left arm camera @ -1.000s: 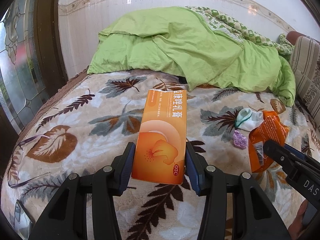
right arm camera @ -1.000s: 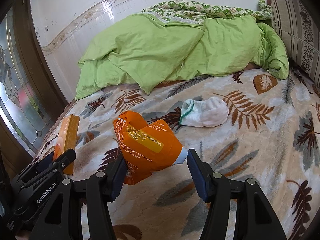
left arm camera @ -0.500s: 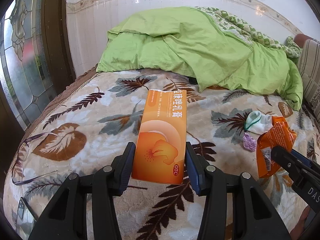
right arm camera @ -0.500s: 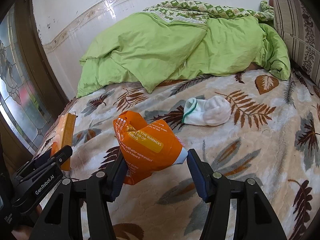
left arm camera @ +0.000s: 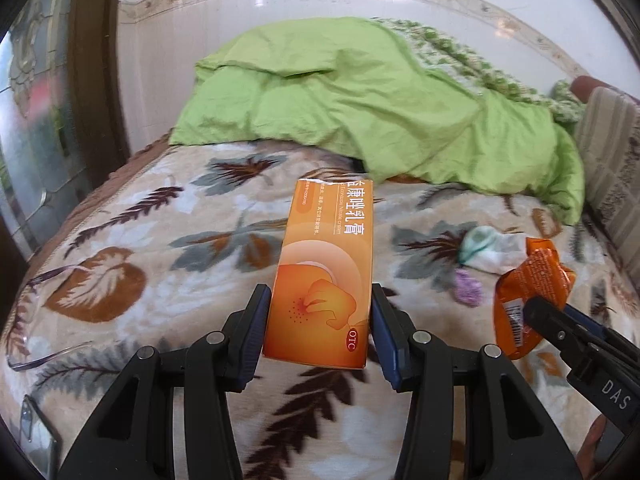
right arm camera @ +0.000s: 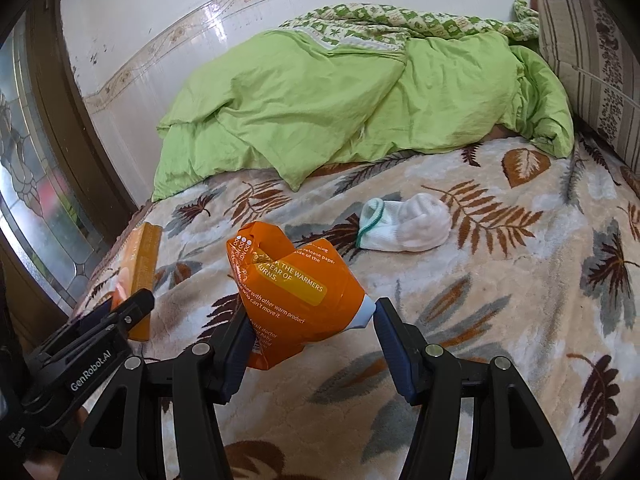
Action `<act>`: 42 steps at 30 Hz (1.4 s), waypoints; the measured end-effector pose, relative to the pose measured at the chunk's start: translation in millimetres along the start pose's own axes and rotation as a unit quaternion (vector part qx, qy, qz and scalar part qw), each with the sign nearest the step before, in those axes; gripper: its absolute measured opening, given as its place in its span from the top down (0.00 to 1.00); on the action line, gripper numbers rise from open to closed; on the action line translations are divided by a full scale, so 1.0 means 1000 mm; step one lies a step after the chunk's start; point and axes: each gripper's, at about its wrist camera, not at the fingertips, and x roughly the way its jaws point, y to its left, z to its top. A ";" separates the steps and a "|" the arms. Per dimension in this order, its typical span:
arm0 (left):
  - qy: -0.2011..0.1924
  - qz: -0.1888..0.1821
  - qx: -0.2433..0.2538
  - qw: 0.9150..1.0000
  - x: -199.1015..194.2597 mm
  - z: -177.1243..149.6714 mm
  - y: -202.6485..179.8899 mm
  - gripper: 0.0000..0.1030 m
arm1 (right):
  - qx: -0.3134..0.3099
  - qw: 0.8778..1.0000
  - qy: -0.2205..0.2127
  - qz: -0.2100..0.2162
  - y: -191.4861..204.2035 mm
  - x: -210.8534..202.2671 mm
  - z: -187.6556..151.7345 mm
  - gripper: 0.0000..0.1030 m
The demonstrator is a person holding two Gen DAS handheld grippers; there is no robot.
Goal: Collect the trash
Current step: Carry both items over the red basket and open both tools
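A bed covered by a beige fleece blanket printed with brown and grey leaves fills both views; every place below is given relative to that blanket.

The left tool is clamped on the lower end of a long, flat orange cardboard medicine box, which is lifted clear above the blanket's middle. The right tool is closed on a crumpled orange plastic warmer wrapper, also held above the blanket, with the right pad meeting only its pale corner.

On the blanket beyond the wrapper lies a white sock with a green cuff, and in the left view a small purple crumpled scrap sits just beside it. A rumpled lime-green quilt is heaped at the blanket's far end. Clear-framed spectacles rest near its left edge.

Risks, as a judgement: the wrapper is soft and slippery and gripped by little more than a corner, so a quick swing could let it slide out. The box is held only at one end, so it could pivot or drop. The two tools are close together and could knock. The sock might be mistaken for trash.
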 end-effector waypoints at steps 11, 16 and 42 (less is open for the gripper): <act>0.029 -0.207 0.058 0.976 -0.074 -0.026 -0.093 0.56 | 0.049 0.999 -0.004 -0.016 -0.084 -0.145 -0.031 0.39; 0.049 -0.287 0.114 0.950 -0.127 -0.062 -0.166 0.56 | 0.096 0.992 -0.014 -0.079 -0.154 -0.234 -0.066 0.39; 0.154 -0.457 0.262 0.836 -0.235 -0.149 -0.401 0.35 | 0.326 0.918 -0.075 -0.211 -0.340 -0.425 -0.174 0.33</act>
